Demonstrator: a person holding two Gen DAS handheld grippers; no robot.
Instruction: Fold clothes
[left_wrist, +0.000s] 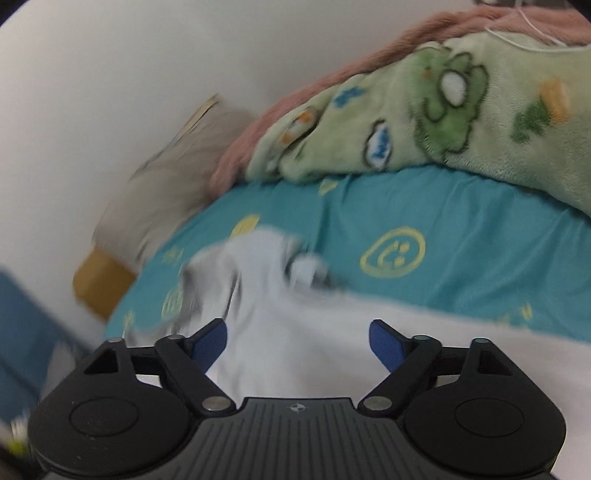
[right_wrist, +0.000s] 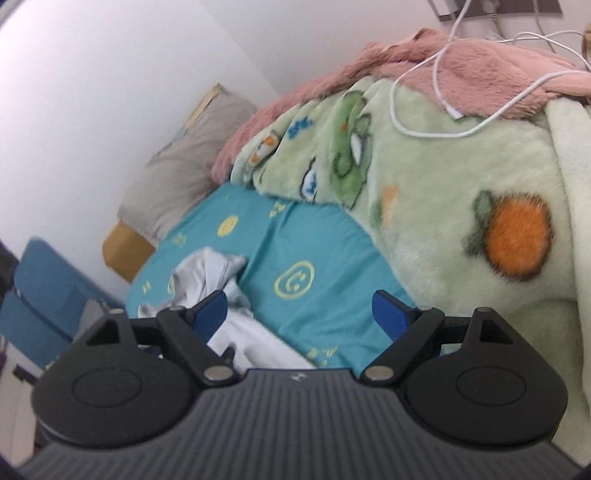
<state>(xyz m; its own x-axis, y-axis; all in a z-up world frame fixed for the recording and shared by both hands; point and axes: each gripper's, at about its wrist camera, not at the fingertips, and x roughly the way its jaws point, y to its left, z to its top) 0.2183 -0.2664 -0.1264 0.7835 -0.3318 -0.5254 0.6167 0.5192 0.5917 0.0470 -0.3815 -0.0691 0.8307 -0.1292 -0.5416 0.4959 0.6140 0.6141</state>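
**White garment rumpled on bed, both grippers empty**

Left wrist: crumpled white cotton garment (left_wrist: 266, 280) lies on the teal smiley-print bedsheet (left_wrist: 461, 236), far end bunched and blurred, near part spread under the camera. No neat fold shows; judging by that, folding remains. Left gripper (left_wrist: 298, 341) spread wide, nothing clamped; blue pads (left_wrist: 210, 341) above the cloth, contact unclear.

Right wrist: same garment at lower left, rumpled. Right gripper (right_wrist: 300, 312) wide open, empty, over sheet; green fleece cartoon blanket (right_wrist: 461, 177) alongside.
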